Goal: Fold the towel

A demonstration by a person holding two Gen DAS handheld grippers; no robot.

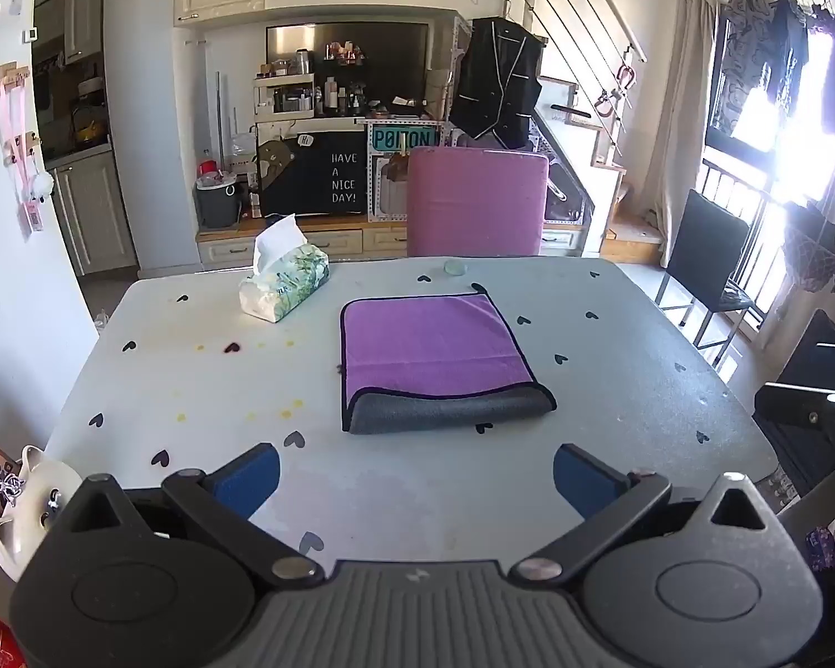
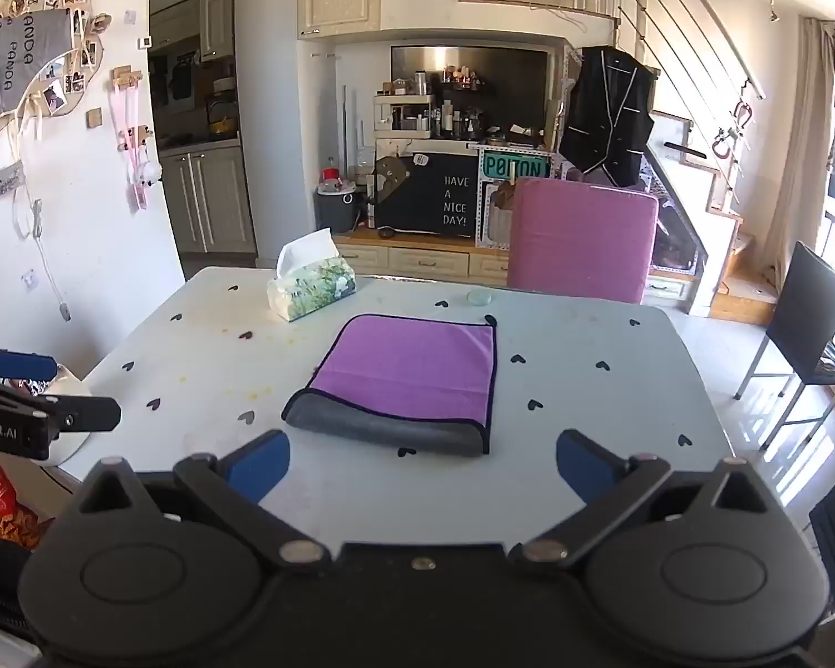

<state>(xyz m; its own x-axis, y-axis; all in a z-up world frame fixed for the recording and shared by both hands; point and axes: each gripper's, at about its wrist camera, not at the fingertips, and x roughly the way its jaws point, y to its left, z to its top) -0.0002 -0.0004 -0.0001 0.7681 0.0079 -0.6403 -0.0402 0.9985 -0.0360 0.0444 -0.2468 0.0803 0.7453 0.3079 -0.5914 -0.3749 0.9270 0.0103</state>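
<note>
On the bench [image 1: 195,389], seen from the left wrist, the purple towel [image 1: 434,356] lies folded, its grey underside showing along the near edge, a tissue pack [image 1: 284,289] beyond it to the left. Left tongs [image 1: 416,479] hang released, well apart from it. From the right wrist, right tongs [image 2: 423,465] likewise gape empty near the towel's fold.

One towel [image 1: 434,356]; one tissue pack [image 1: 284,284]
</note>
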